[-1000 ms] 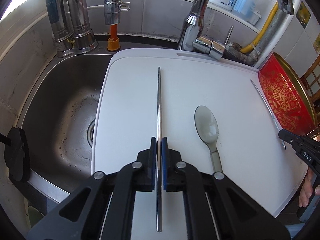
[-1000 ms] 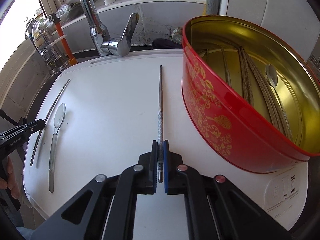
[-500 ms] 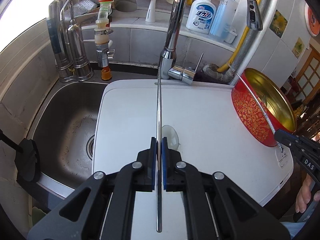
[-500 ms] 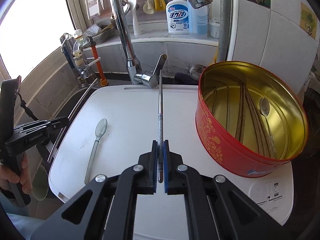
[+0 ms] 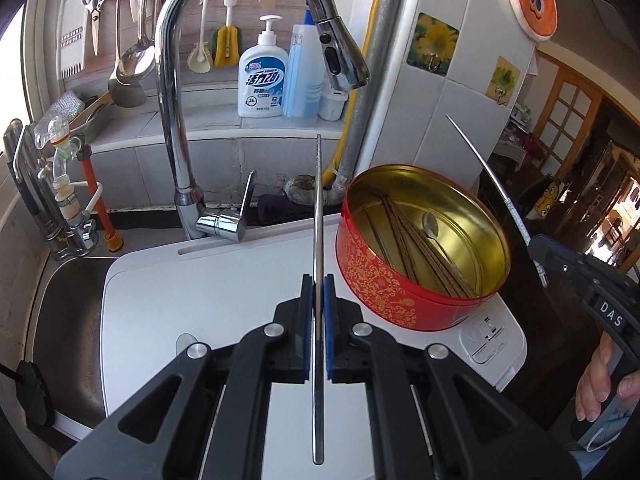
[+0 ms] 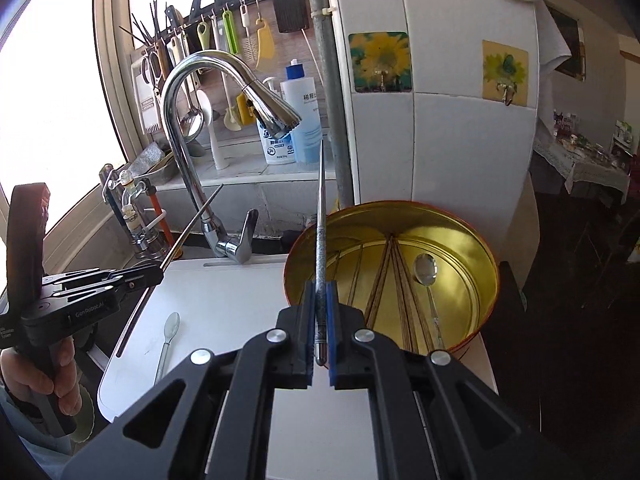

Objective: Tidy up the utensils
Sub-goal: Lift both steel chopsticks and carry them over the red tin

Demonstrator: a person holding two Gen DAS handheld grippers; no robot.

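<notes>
My left gripper (image 5: 318,280) is shut on a plain metal chopstick (image 5: 318,208), raised above the white board (image 5: 200,296) and pointing towards the tap. My right gripper (image 6: 319,286) is shut on a patterned metal chopstick (image 6: 321,216), held up over the near rim of the red and gold tin (image 6: 472,240). The tin (image 5: 384,296) holds several wooden chopsticks (image 6: 396,280) and a spoon (image 6: 426,270). Another spoon (image 6: 170,328) lies on the board at the left. Each gripper shows in the other's view: the right gripper (image 5: 536,242) and the left gripper (image 6: 158,272).
A tall chrome tap (image 5: 180,128) arches over the board's far edge. The steel sink (image 5: 68,320) lies left of the board. Soap bottles (image 5: 262,80) stand on the ledge behind. A person's hand (image 6: 60,372) grips the left tool. Hanging kitchen tools (image 6: 208,36) line the wall.
Both grippers rose from the board, each lifting its chopstick clear of the surface. The right one has swung towards the tin. The spoon stays on the board.
</notes>
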